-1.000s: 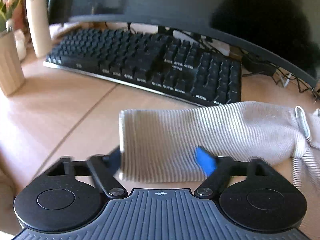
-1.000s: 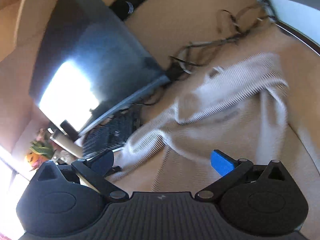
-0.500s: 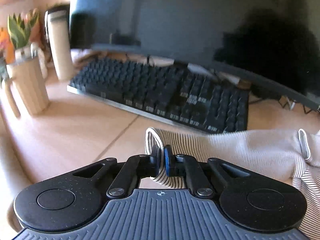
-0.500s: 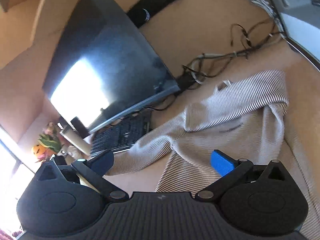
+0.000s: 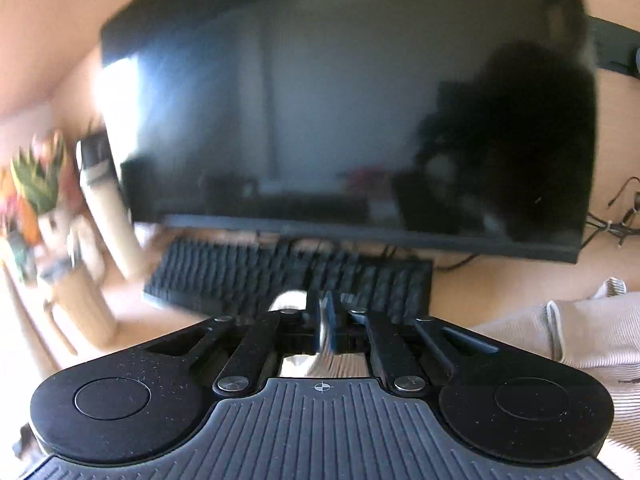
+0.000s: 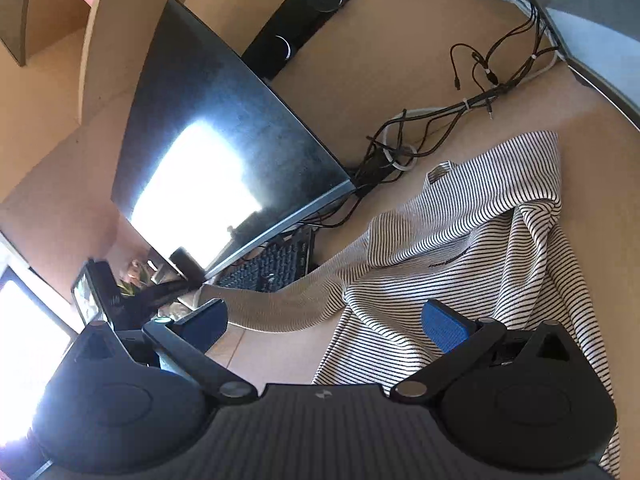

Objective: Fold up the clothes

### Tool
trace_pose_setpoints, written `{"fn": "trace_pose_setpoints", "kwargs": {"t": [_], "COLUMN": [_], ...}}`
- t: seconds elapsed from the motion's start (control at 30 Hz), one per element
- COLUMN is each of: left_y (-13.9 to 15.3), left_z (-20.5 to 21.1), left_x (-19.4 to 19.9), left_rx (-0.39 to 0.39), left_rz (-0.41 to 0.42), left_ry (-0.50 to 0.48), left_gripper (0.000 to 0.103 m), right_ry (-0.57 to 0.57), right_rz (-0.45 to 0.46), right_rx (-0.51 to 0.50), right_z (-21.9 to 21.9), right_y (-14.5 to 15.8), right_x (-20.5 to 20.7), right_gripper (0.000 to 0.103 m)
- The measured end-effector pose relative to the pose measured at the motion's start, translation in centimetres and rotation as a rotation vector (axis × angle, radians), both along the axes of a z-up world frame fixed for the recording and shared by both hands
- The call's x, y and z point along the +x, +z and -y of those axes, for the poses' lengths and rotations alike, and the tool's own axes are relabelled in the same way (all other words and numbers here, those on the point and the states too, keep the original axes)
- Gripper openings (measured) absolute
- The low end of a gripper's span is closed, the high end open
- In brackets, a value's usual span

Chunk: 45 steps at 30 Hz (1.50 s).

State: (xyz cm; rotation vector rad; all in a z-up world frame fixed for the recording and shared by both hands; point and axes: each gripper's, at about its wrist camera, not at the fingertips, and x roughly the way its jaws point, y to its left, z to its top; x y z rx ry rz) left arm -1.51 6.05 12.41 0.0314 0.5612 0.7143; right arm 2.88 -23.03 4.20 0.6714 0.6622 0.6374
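Note:
A cream shirt with thin dark stripes point(image 6: 460, 240) lies rumpled on the wooden desk, one long sleeve point(image 6: 280, 304) stretched toward the keyboard. My left gripper point(image 5: 325, 322) is shut on the cuff of that sleeve point(image 5: 292, 302), which bunches up beside the blue pads and hangs lifted off the desk. The shirt's body point(image 5: 592, 332) shows at the right edge of the left wrist view. My right gripper point(image 6: 324, 320) hovers open above the shirt's lower part, nothing between its blue pads point(image 6: 442, 324). The left gripper's body point(image 6: 108, 292) appears at the sleeve's far end.
A black keyboard point(image 5: 288, 276) and a large dark monitor point(image 5: 344, 120) stand behind the sleeve. A potted plant point(image 5: 36, 184) and a tall beige bottle point(image 5: 108, 208) sit at the left. Tangled cables point(image 6: 440, 128) lie behind the shirt, a soundbar point(image 6: 308, 12) beyond them.
My left gripper closed on the sleeve cuff and has lifted it, tilting up toward the monitor. The right gripper stayed open and drew back a little above the shirt.

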Motion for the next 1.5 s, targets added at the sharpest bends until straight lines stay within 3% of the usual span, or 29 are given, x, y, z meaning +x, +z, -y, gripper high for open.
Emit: {"fn": "trace_pose_setpoints", "kwargs": {"t": [0.2,0.33,0.43,0.47,0.53,0.57,0.63,0.73,0.83,1.07,1.4,1.47,1.5], "left_y": [4.0,4.9,3.5,2.7,0.4,-0.8,-3.1,-6.2,-8.4,-12.7,-14.5,-14.5,-14.5], "left_z": [3.9,4.4,2.4,1.1,-1.9,-3.2,-5.2,-6.9,-7.3,-8.4,-8.3,-8.2,-8.1], "left_x": [2.3,2.5,0.5,-0.6,-3.1,-4.3,-6.3,-7.3,-6.4,-3.6,-2.8,-3.0,-3.0], "left_rx": [0.081,0.054,-0.097,-0.184,-0.351,-0.403,-0.445,-0.44,-0.42,-0.422,-0.374,-0.365,-0.362], "left_rz": [0.023,0.041,0.077,0.098,0.131,0.139,0.116,0.024,-0.045,-0.103,-0.053,-0.044,-0.04], "left_ry": [-0.052,-0.049,0.001,0.016,0.074,0.118,0.204,0.269,0.247,0.205,0.21,0.197,0.19], "left_gripper": [0.003,0.003,0.007,0.012,0.037,0.042,0.042,0.045,0.056,0.059,0.072,0.071,0.064], "right_ry": [0.005,0.017,0.041,0.051,0.072,0.085,0.114,0.159,0.197,0.163,0.063,0.06,0.06], "right_rz": [0.003,0.004,-0.004,-0.003,0.009,0.017,0.027,0.025,0.012,-0.04,-0.115,-0.117,-0.117], "right_rx": [0.043,0.047,0.051,0.051,0.055,0.057,0.049,0.022,-0.018,-0.107,-0.153,-0.155,-0.156], "right_z": [1.9,2.8,2.6,2.4,1.9,1.6,0.6,-1.2,-3.3,-5.0,-4.1,-4.1,-4.1], "right_y": [-0.7,-1.0,-1.3,-1.3,-1.2,-1.1,-0.9,-0.6,-0.6,-0.9,-1.8,-1.8,-1.8], "right_x": [0.6,0.9,1.3,1.3,1.4,1.5,1.7,2.2,2.4,2.5,2.6,2.6,2.6], "right_gripper": [0.103,0.103,0.103,0.103,0.103,0.103,0.103,0.103,0.103,0.103,0.103,0.103,0.103]}}
